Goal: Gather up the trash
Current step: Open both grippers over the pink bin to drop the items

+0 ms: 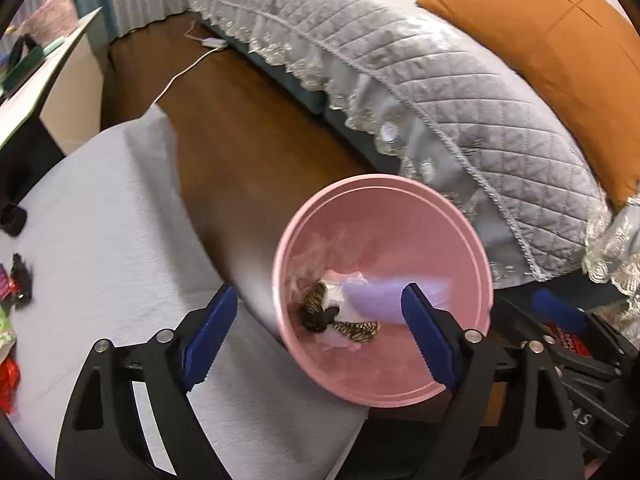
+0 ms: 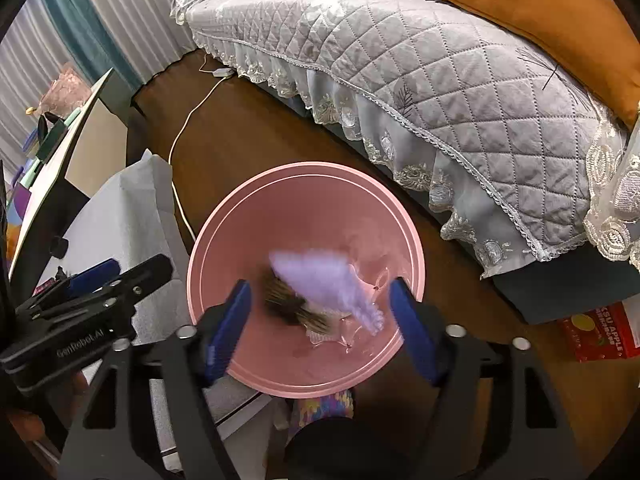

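Two handheld black plastic grippers, the left gripper (image 1: 320, 336) and right gripper (image 2: 320, 324), with ridged blue finger pads (image 1: 208, 336), silver pivot screws, and white "GenRobot.AI" lettering.

Quilted grey sofa cover (image 2: 460, 80), orange cushion (image 2: 520, 4), perhaps a red carton (image 2: 600, 332).

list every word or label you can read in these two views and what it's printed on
"GenRobot.AI": white print on the side of the left tool, read in the right wrist view.
"APPLE": white letters on the red box on the floor by the sofa; the other lines on it are too blurred to read.
Letters on the right tool in the left wrist view: too small and partial to read.
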